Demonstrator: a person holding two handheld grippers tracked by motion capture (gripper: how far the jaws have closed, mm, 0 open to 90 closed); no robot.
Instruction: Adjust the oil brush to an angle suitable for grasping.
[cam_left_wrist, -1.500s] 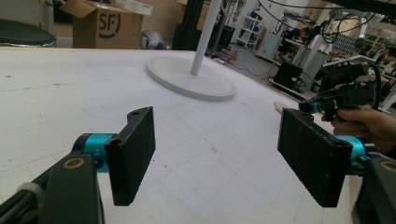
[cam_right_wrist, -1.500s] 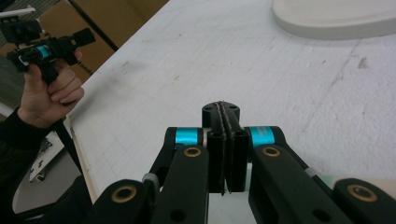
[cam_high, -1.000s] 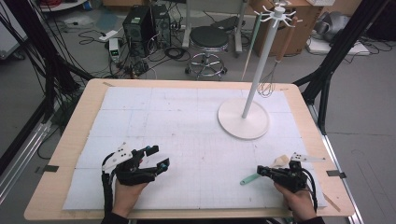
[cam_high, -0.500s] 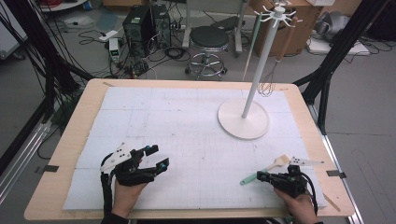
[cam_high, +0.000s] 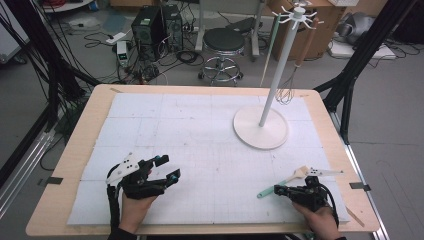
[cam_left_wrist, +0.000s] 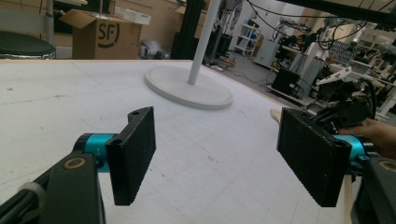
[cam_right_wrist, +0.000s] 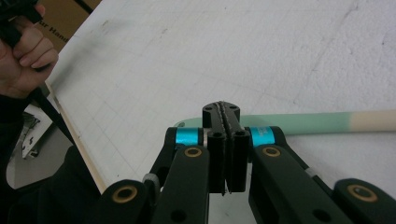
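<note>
Spatula (cam_high: 282, 182), mint handle with wooden end, lying left-right on surface (cam_high: 200, 130) just beyond right gripper's (cam_high: 286, 190) pressed-together fingers; left gripper (cam_high: 166, 167), fingers spread, well apart.

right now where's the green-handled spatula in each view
High view: green-handled spatula lies lower right on the white mat, by the right gripper.
Left gripper view: probably the pale tip at centre right.
Right gripper view: crosswise behind the shut jaw tips.
Shared landmark: the white mat.
</note>
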